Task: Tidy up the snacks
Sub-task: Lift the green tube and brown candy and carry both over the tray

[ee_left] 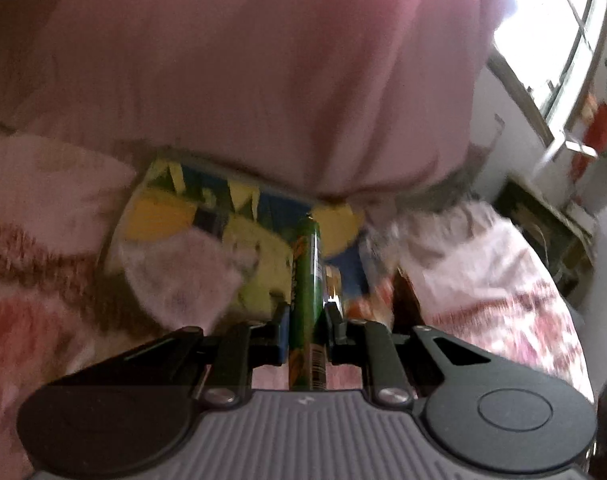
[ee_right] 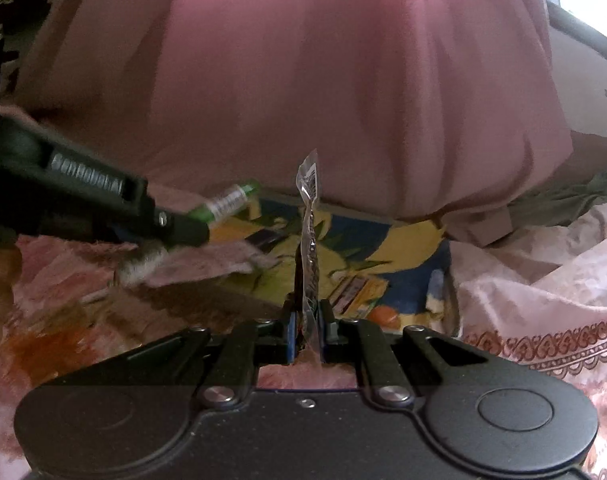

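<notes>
Green snack packet (ee_left: 306, 280) is clamped in the left gripper (ee_left: 306, 322) at lower centre; a clear packet (ee_right: 308, 248) is pinched by the right gripper (ee_right: 307, 322). Carrying is judged underway; a drop-off spot must be found next, perhaps the cartoon-printed box (ee_right: 383, 256) mid-frame.

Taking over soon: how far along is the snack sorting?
Nothing looks put away yet. In hand: the left gripper pinches a green packet; the right gripper pinches a clear packet. Left: placing both, perhaps in the colourful box on the bedding.
</notes>
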### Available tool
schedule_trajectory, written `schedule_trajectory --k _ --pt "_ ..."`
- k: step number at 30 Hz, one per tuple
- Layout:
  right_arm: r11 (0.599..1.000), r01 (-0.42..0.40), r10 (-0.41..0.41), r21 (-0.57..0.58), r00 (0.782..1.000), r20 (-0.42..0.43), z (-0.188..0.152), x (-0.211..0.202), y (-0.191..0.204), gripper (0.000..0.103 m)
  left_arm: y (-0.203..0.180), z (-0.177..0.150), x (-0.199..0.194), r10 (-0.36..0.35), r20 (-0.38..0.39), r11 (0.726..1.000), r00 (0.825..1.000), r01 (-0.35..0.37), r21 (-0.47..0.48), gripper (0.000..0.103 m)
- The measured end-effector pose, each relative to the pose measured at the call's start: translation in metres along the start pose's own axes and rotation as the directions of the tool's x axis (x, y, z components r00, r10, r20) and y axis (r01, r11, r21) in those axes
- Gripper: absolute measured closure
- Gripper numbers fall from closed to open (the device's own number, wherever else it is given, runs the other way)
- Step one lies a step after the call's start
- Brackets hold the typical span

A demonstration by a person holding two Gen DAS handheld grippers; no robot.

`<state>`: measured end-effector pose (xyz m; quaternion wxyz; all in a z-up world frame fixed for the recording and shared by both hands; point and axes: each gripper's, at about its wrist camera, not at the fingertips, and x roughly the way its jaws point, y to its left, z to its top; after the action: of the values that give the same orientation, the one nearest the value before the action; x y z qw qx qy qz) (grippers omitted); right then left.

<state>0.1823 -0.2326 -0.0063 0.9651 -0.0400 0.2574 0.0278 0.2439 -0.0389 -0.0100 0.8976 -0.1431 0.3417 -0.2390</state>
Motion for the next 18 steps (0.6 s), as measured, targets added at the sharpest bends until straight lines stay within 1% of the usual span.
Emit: schedule_trajectory --k 3,5,9,13,15,18 --pt "1.0 0.031 -0.031 -0.002 0.999 0.01 0.006 0.016 -0.007 0.092 0.003 0.016 0.015 0.031 0.047 1.0 0.998 -0.031 0.002 0.084" --pt "0.999 0.043 -0.043 0.005 0.999 0.014 0.013 0.028 -0.01 0.092 0.009 0.023 0.027 0.05 0.061 0.999 0.997 -0.05 -0.007 0.084" --pt "0.998 0.064 -0.064 -0.013 0.998 0.029 0.024 0.053 -0.007 0.092 0.033 0.037 0.055 0.039 0.021 0.988 0.999 -0.035 -0.151 0.084" --pt "0.997 0.065 -0.065 -0.049 0.998 0.017 0.028 0.083 -0.002 0.092 0.048 0.042 0.071 0.058 0.02 0.983 0.998 -0.053 -0.176 0.084" --pt "0.995 0.05 -0.05 -0.085 0.999 -0.001 0.028 0.096 0.004 0.092 0.058 0.042 0.074 0.06 0.019 0.979 0.998 -0.055 -0.197 0.084" --pt "0.988 0.043 -0.046 -0.147 0.999 -0.019 0.028 0.11 0.015 0.092 0.071 0.039 0.08 0.08 0.002 0.973 0.997 -0.078 -0.217 0.084"
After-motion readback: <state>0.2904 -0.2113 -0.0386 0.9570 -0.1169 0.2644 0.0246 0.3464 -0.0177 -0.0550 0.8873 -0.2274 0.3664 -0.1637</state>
